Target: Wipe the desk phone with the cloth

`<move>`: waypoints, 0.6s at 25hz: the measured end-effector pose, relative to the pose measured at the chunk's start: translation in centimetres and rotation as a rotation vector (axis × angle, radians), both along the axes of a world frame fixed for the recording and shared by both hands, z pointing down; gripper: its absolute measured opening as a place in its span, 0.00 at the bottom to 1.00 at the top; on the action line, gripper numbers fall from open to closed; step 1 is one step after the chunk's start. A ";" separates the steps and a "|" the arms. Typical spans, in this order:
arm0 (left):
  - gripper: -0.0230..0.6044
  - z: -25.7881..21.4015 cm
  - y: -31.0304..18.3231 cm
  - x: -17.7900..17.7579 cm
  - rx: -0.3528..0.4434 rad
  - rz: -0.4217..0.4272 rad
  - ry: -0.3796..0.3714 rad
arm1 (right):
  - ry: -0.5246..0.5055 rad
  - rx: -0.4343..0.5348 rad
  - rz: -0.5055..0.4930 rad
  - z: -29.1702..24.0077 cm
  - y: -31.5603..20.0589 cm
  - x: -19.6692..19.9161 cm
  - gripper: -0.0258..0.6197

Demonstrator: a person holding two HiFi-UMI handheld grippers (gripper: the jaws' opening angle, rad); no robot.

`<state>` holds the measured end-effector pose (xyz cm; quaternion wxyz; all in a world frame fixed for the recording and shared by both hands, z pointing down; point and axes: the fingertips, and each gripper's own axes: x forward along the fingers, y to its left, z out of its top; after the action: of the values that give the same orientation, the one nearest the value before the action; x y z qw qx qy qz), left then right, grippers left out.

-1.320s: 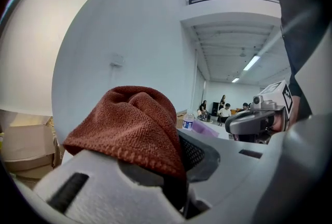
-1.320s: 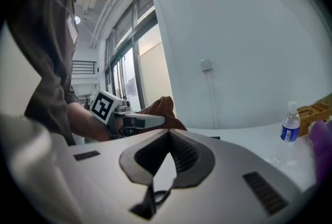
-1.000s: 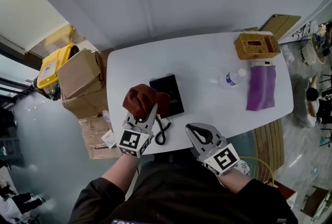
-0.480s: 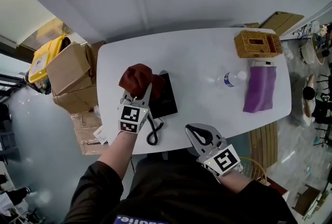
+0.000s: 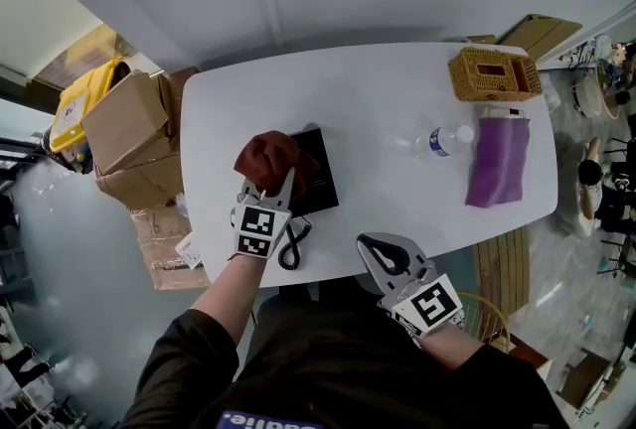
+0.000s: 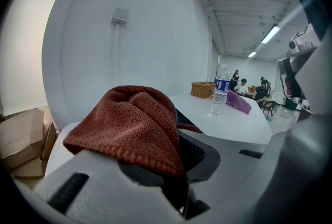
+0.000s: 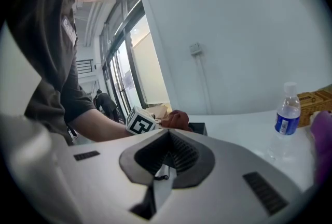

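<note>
The right claw (image 7: 167, 137) sits closed and empty — beyond it, the cloth (image 7: 178, 118) and a water bottle (image 7: 286, 114).

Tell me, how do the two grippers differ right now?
The left gripper is shut on the reddish-brown cloth; the right gripper is shut on nothing. The left one is at the black desk phone; the right one is at the near edge of the table, away from it. Both have their jaws together.
</note>
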<state>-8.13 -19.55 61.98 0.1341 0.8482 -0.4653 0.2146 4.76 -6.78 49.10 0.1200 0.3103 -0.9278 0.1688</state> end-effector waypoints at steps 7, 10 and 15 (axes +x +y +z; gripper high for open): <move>0.13 2.0 4.0 1.2 -0.059 0.024 0.013 | -0.003 -0.011 -0.001 -0.1 1.4 -0.7 0.08; 0.13 3.2 5.9 2.0 -0.094 0.050 0.017 | -0.004 -0.005 0.012 0.0 1.8 -0.5 0.08; 0.13 4.8 9.0 3.2 -0.151 0.105 0.000 | -0.014 -0.002 0.039 -0.2 2.1 -0.1 0.08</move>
<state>-4.89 -10.54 66.80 0.1864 0.8589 -0.4027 0.2557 4.67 -4.66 48.94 0.1105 0.3270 -0.9223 0.1741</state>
